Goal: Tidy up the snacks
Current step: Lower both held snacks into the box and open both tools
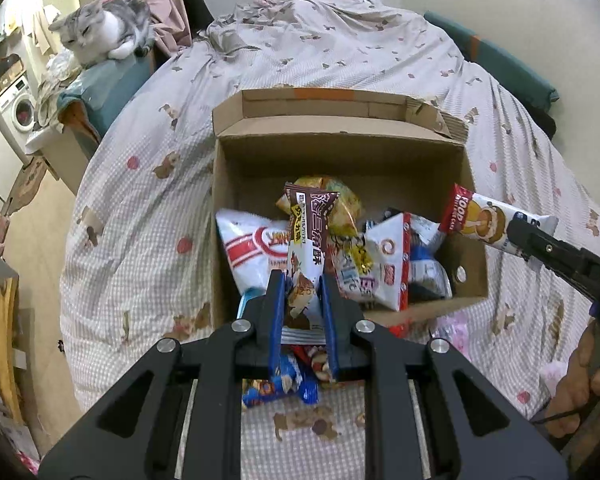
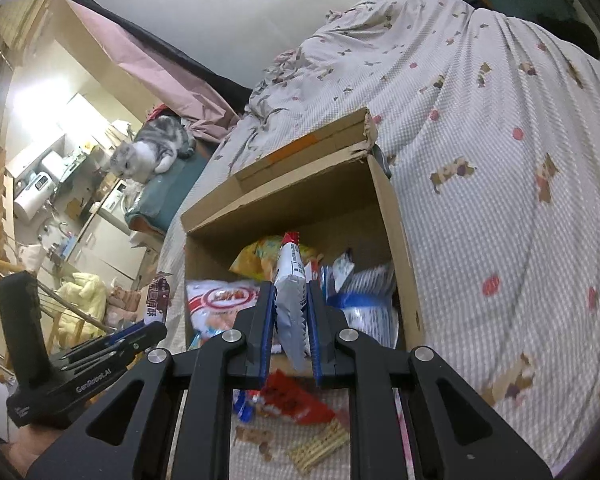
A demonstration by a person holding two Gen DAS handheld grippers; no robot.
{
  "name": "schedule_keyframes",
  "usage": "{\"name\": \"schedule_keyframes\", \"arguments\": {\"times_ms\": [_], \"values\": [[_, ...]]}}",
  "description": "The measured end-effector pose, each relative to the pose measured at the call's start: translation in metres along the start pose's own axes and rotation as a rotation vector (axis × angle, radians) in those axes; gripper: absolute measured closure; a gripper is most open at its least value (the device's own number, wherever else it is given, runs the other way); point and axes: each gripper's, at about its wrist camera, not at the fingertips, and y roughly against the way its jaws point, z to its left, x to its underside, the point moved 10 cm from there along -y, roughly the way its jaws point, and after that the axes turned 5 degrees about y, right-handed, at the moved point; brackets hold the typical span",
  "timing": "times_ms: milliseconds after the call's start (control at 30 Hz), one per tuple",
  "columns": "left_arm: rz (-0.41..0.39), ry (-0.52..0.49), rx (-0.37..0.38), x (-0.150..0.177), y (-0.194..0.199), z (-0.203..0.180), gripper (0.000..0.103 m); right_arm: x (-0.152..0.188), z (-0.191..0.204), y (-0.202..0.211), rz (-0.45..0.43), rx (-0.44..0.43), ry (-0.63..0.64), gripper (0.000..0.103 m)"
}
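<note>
Two grippers: each clenched a snack above the cardboard box [image 1: 472, 184] on the bed.
Left gripper [image 1: 302, 300]: gripped brown-and-white wafer packet [image 1: 310, 232].
Right gripper [image 2: 291, 320]: gripped white rice-cake bar [image 2: 290, 280].
Advice: release low, inside the walls.

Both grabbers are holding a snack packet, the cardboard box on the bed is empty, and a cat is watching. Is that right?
Not quite: the cardboard box is not empty. The left wrist view shows several snack packets already inside it. The rest holds: the left gripper and the right gripper each pinch a packet, and the cat watches.

Cardboard box [image 1: 340, 152] far half open, near half packed with snack bags [image 1: 256, 248]
</note>
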Motion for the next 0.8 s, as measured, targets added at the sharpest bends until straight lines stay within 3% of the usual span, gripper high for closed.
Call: {"name": "schedule_keyframes", "arguments": {"times_ms": [433,800], "values": [[0.009,-0.054,-0.036,-0.019,-0.046,-0.02,0.088,-0.014,-0.013,-0.052,0.044,0.042,-0.008,0.087],[0.015,-0.086,-0.06,-0.024,-0.071,-0.028,0.087,-0.012,-0.015,-0.064,0.069,0.049,-0.012,0.087]]}}
